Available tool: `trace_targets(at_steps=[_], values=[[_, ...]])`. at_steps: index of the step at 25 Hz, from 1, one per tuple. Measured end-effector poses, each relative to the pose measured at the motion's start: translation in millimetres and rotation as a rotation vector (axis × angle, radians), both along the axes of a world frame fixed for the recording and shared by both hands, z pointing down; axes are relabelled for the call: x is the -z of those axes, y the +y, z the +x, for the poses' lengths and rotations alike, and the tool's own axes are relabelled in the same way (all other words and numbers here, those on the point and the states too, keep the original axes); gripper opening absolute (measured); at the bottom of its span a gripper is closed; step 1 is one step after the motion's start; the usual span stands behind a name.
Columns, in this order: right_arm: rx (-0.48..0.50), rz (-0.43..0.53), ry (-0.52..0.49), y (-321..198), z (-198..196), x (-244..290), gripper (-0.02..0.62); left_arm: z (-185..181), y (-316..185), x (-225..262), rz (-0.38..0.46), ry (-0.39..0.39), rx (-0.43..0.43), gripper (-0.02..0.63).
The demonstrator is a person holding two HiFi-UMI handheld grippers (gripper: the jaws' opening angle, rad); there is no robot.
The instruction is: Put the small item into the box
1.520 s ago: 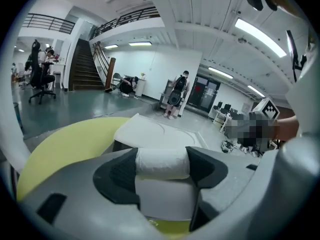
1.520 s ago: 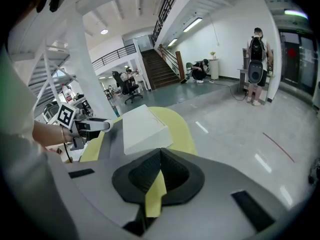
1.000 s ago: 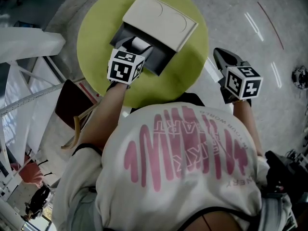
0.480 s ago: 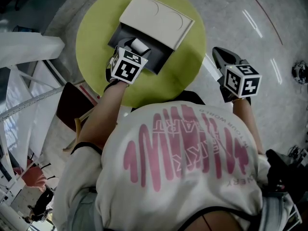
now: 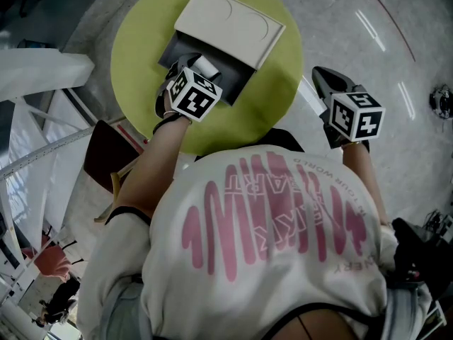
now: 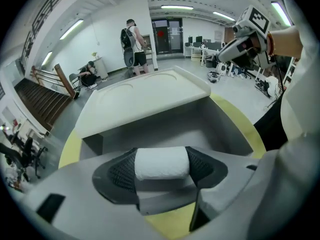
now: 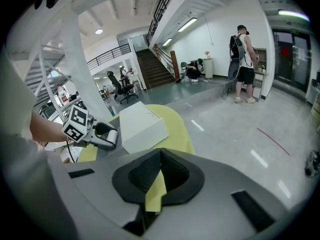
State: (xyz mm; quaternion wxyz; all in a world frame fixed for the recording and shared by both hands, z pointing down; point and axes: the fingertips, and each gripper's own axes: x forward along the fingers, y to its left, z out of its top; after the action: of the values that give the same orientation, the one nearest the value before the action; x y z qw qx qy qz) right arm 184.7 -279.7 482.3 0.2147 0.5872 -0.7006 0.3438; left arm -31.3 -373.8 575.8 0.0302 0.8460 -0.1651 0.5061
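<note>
Moved: my left gripper (image 5: 190,68) edged further over the box (image 5: 228,25).
Left: clamped on the white roll (image 6: 161,163), above the open box.
Right: right gripper (image 7: 159,176) closed, empty, off the table (image 5: 141,41).
Risk: early release could bounce it out.

The left gripper (image 5: 192,68) covers most of the box (image 5: 237,85) interior (the small item (image 5: 206,65) shows only partly).
</note>
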Motion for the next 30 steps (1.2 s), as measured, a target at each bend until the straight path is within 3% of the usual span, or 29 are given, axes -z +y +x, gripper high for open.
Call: trace_targets(at_steps=[12,30], values=[[-0.025,0.001,0.02,11.2,5.3,8.7,0.005,-0.3,6.6,-3.3,-0.031,-0.046,-0.04,0.304],[-0.051,0.002,0.023,24.3,7.1,11.8,0.005,2.5,6.8,3.8,-0.013,0.003,-0.042,0.304]])
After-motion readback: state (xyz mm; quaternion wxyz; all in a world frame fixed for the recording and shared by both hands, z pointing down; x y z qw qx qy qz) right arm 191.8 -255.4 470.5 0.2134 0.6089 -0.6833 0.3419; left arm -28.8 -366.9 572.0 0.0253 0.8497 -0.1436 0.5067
